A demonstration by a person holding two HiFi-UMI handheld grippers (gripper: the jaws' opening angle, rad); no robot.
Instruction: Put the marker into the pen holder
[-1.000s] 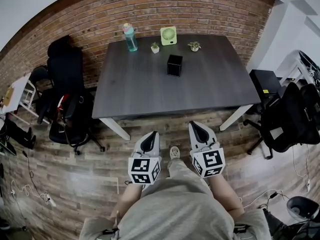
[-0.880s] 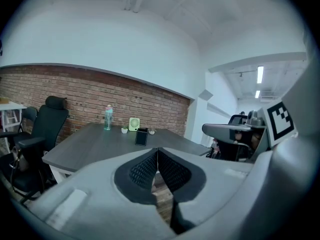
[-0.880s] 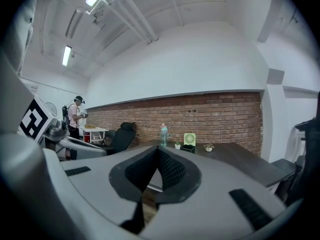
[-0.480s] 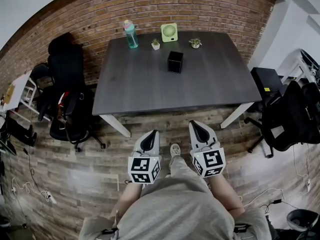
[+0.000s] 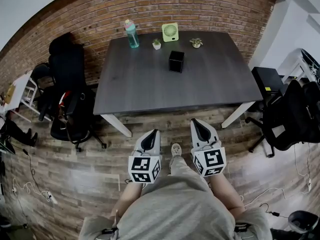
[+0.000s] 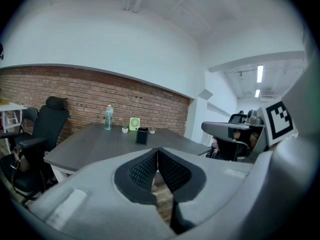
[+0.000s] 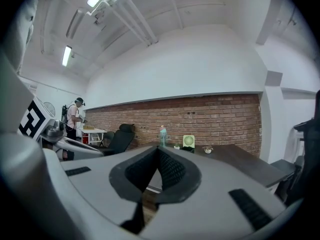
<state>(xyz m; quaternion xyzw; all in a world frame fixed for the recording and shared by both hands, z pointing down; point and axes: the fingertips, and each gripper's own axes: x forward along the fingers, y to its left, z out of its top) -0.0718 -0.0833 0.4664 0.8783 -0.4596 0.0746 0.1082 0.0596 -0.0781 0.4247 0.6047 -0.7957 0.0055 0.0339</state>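
A dark table (image 5: 150,89) stands against the brick wall (image 5: 100,9), with a black office chair (image 5: 67,89) at its left end. Short of the table, over the wooden floor (image 5: 75,169), the left gripper (image 5: 151,133) and right gripper (image 5: 196,122) are held side by side. Each has its 2 jaws pressed together with nothing between them. On the table's far half stand a blue bottle (image 5: 131,35), a green fan (image 5: 170,32), the black pen holder (image 5: 176,62) nearer the middle, and 2 small potted plants (image 5: 156,44) (image 5: 196,42). The marker cannot be made out in any view.
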